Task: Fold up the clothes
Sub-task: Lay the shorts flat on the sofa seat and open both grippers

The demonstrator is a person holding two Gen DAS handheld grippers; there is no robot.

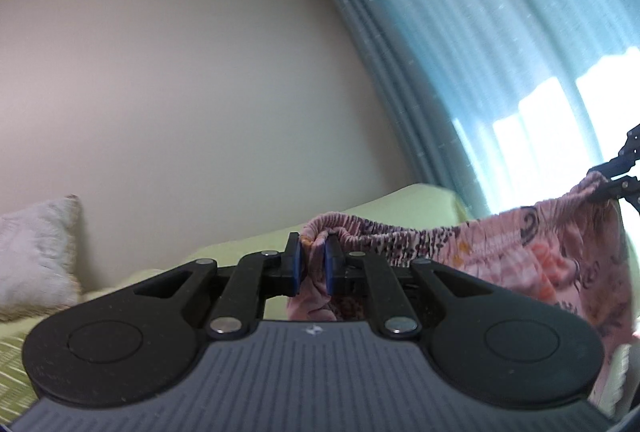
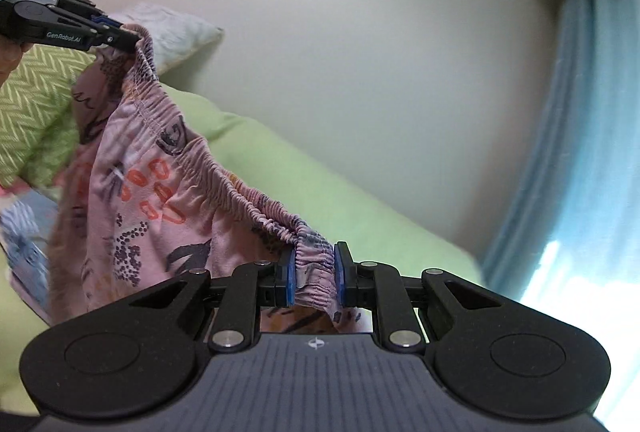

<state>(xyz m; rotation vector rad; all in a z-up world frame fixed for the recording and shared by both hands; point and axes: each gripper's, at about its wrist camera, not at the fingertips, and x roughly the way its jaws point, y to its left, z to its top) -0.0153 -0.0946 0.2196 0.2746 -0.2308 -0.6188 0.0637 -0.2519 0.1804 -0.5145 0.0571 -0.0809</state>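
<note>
Pink patterned shorts (image 2: pixel 152 200) with an elastic waistband hang in the air, stretched between my two grippers. My left gripper (image 1: pixel 313 258) is shut on one end of the waistband; it also shows in the right wrist view (image 2: pixel 124 36) at the upper left. My right gripper (image 2: pixel 315 272) is shut on the other end of the waistband; it shows in the left wrist view (image 1: pixel 604 180) at the far right. The shorts (image 1: pixel 520 252) droop below the waistband over the green bed. The lower part of the garment is hidden by the gripper bodies.
A bed with a light green sheet (image 2: pixel 320 184) lies below. A white pillow (image 1: pixel 36 252) and a green zigzag pillow (image 2: pixel 36 100) rest by the pale wall. Blue curtains (image 1: pixel 500 52) cover a bright window. A blue patterned cloth (image 2: pixel 24 232) lies at the left.
</note>
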